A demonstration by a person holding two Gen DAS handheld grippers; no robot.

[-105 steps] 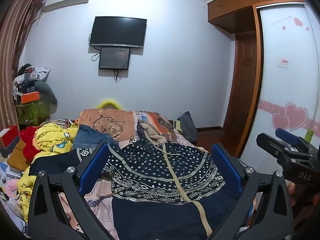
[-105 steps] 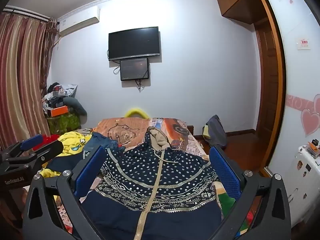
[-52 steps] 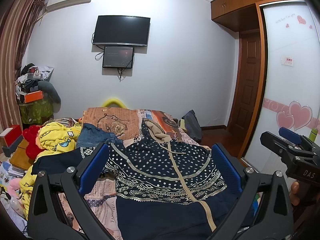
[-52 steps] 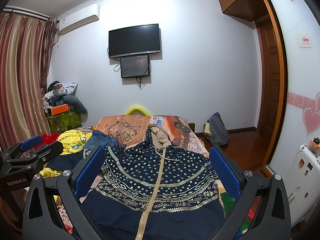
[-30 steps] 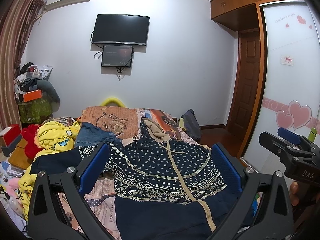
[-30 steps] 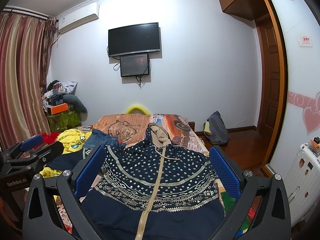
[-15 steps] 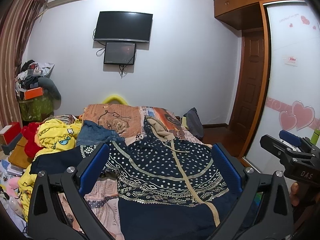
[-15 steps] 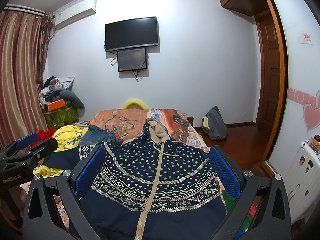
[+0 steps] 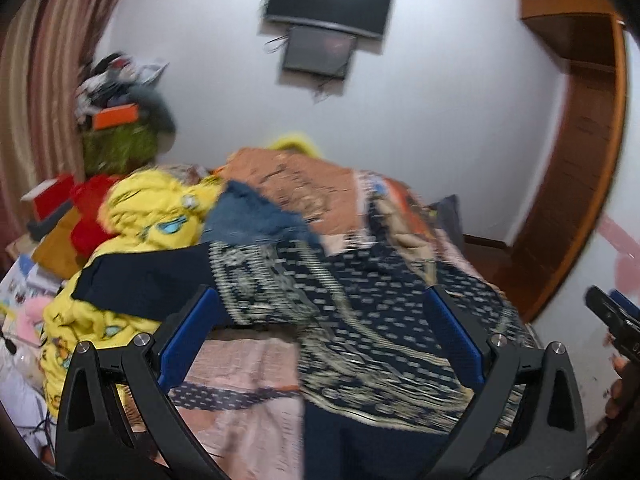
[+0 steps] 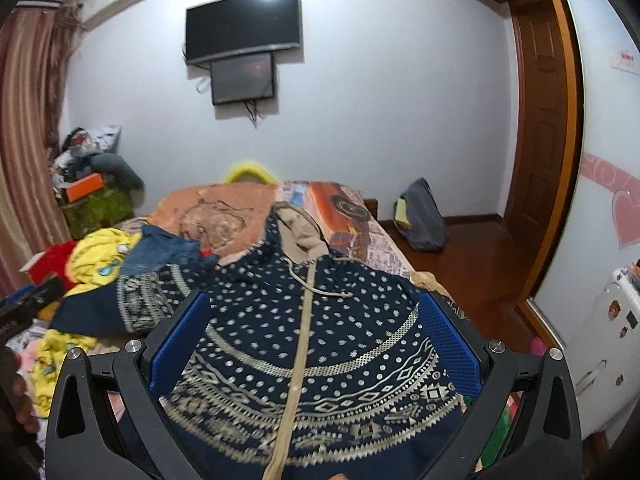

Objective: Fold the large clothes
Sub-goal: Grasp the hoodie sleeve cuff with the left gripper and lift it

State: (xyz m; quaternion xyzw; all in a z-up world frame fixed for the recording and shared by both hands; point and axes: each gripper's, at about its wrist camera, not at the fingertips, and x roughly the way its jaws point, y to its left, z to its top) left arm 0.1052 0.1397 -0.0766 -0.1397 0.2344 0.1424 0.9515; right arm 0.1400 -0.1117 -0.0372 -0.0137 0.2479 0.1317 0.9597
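Note:
A navy hooded jacket (image 10: 320,336) with white dots, pale pattern bands and a beige zip lies spread face up on the bed, hood toward the far wall; its left sleeve (image 10: 108,312) stretches out to the left. In the blurred left wrist view the jacket (image 9: 384,312) fills the middle and right. My left gripper (image 9: 320,332) hovers open above the jacket's left side and the sleeve (image 9: 144,284). My right gripper (image 10: 316,340) hovers open over the chest. Nothing is between either pair of blue pads.
A pile of yellow clothing (image 9: 152,208) and a denim piece (image 9: 248,216) lie left of the jacket. Boxes and red items (image 9: 60,200) crowd the left floor. An orange printed bedspread (image 10: 224,208) covers the bed. A bag (image 10: 420,216) and wooden door (image 10: 540,140) are right.
Both grippers have tipped downward and moved closer to the bed. The left one has also swung to the left, toward the sleeve, blurring its view. The jacket has not moved.

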